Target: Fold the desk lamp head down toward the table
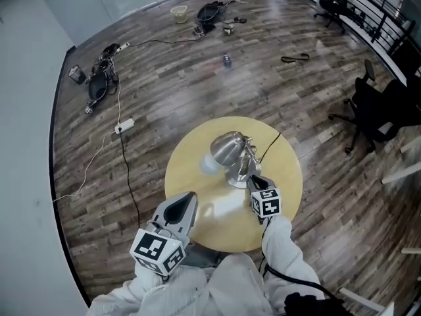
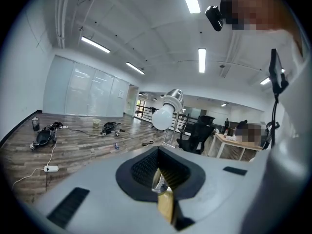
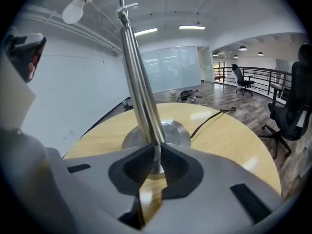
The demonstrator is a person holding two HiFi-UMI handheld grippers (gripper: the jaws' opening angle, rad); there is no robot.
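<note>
At the centre of the round wooden table (image 1: 191,170), the desk lamp (image 1: 231,158) stands on its disc base (image 3: 168,133). Its metal stem (image 3: 139,72) rises steeply, and the lamp head (image 1: 225,149) with its bulb (image 3: 73,11) sits high above the tabletop. The head is not yet folded down. The power cord (image 1: 271,143) leaves the base toward 1 o'clock.

The right gripper (image 1: 255,182) is at 5 o'clock of the base, just beside the foot of the stem. Its jaws are pressed together and pinch nothing; the stem stands just beyond the tips. The left gripper (image 1: 184,203) is over the table edge at 7 o'clock, well apart from the lamp. Its jaws are likewise pressed together and empty, and point toward the bulb (image 2: 161,118).

Step in hand, as judged: approach, before any contact with the lamp.

Next move, as judged: one gripper steadies the base or lower stem so the lamp cannot tip or slide. The other reaches the head and presses it down about its joint. A grip on the stem calls for spreading the jaws first.
</note>
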